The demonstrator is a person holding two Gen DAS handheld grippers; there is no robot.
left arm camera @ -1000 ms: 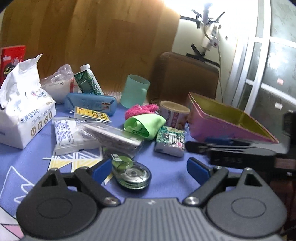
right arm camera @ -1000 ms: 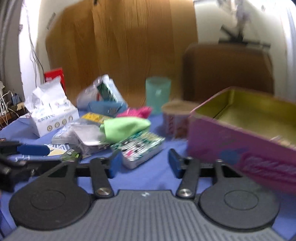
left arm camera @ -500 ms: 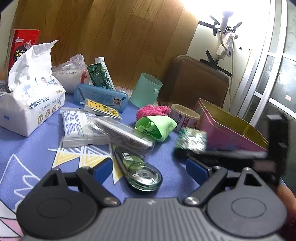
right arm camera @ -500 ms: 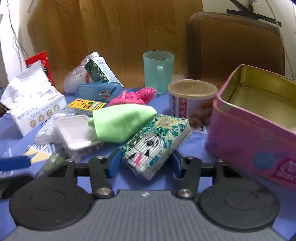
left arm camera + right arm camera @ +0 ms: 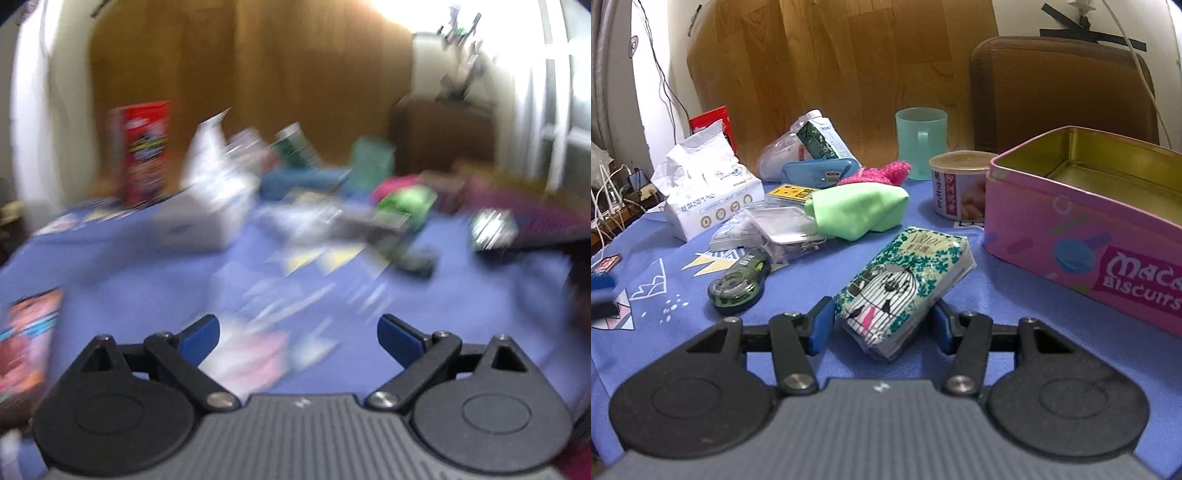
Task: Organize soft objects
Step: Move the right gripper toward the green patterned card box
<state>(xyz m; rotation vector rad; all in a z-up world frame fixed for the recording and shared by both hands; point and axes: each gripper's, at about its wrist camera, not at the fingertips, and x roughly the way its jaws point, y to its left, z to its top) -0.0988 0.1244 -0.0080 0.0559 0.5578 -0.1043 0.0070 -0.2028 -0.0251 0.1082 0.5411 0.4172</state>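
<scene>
My right gripper [image 5: 879, 328] is clenched on the tissue pack [image 5: 905, 284], lifted just beside the pink tin [image 5: 1082, 236]. It's light and squashy with slippery film, so I hold across its middle. My left gripper [image 5: 299, 332] is released, holding nothing.

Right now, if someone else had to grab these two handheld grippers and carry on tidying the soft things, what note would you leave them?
Right gripper: shut on the tissue pack, its far end tilted toward the pink tin.
Left gripper: open and empty over the blue cloth; its jaws have just been opening. That view is blurred.
Done: nothing visible in the tin so far.
Left: probably drop the pack in the tin, then the green cloth and the pink fluffy item behind it.
</scene>
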